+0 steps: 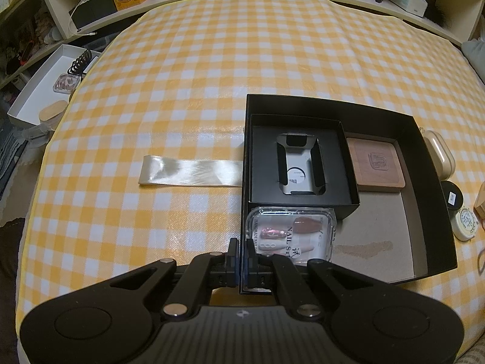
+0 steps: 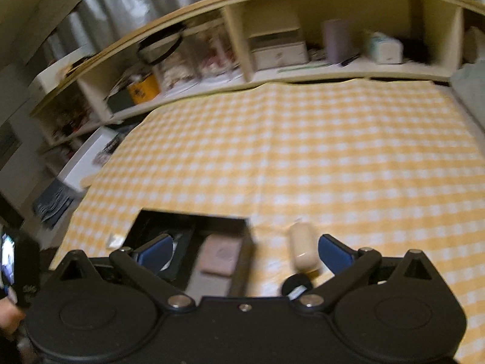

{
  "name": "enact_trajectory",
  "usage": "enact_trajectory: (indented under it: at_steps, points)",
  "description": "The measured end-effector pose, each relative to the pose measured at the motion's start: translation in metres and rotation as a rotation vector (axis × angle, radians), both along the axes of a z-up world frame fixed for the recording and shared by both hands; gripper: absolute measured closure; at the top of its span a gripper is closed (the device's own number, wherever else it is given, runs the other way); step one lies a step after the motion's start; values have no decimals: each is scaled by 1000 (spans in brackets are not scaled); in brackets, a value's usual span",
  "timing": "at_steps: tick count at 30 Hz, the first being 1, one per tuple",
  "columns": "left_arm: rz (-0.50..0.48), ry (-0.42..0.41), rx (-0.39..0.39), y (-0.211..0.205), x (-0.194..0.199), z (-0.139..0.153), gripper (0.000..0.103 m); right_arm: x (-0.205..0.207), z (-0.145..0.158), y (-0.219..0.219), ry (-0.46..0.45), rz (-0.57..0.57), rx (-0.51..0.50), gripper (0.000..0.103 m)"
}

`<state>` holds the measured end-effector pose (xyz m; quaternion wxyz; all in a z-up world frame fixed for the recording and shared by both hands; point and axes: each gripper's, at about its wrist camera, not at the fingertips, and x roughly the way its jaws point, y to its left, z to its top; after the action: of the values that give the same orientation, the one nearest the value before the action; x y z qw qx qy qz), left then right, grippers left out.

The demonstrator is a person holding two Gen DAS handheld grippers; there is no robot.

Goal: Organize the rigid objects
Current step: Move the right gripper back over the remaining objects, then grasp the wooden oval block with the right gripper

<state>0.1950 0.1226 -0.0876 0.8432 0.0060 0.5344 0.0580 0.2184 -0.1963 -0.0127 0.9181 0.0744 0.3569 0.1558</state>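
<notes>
A large black box point(image 1: 424, 163) lies open on the yellow checked cloth. It holds a smaller black box point(image 1: 263, 157) with a cut-out insert, a wooden square coaster point(image 1: 376, 160) and a clear nail-tip case point(image 1: 291, 233). My left gripper point(image 1: 242, 248) is shut on the box's left wall at its near corner, beside the nail case. In the blurred right wrist view my right gripper point(image 2: 242, 251) is open and empty above the box point(image 2: 194, 221) and coaster point(image 2: 219, 256). A cream case point(image 2: 303, 248) and a black jar point(image 2: 295, 285) lie between its fingers and the box.
A satin ribbon point(image 1: 191, 171) lies on the cloth left of the box. A cream case point(image 1: 439, 154), black jar point(image 1: 451, 197) and white tin point(image 1: 465, 223) sit right of it. A white tray point(image 1: 39, 91) stands off the left edge. Shelves point(image 2: 272, 60) run along the back.
</notes>
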Motion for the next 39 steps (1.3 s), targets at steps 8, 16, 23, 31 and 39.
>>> enact_trajectory:
  at_steps: [8, 16, 23, 31, 39]
  points:
    - [-6, 2, 6, 0, 1, 1, 100, 14, -12, -58, 6, -132, -63, 0]
    - [-9, 2, 7, 0, 1, 1, 100, 30, -43, -105, 74, -73, -89, 0]
    - [-9, 3, 8, 1, 1, 0, 100, 38, -86, -108, 107, 76, -299, 0]
    - [-10, 2, 9, 0, 1, 0, 100, 38, -116, -84, 105, 278, -464, 0]
    - [-13, 6, 10, 0, 3, 2, 100, 56, -123, -84, 169, 284, -430, 15]
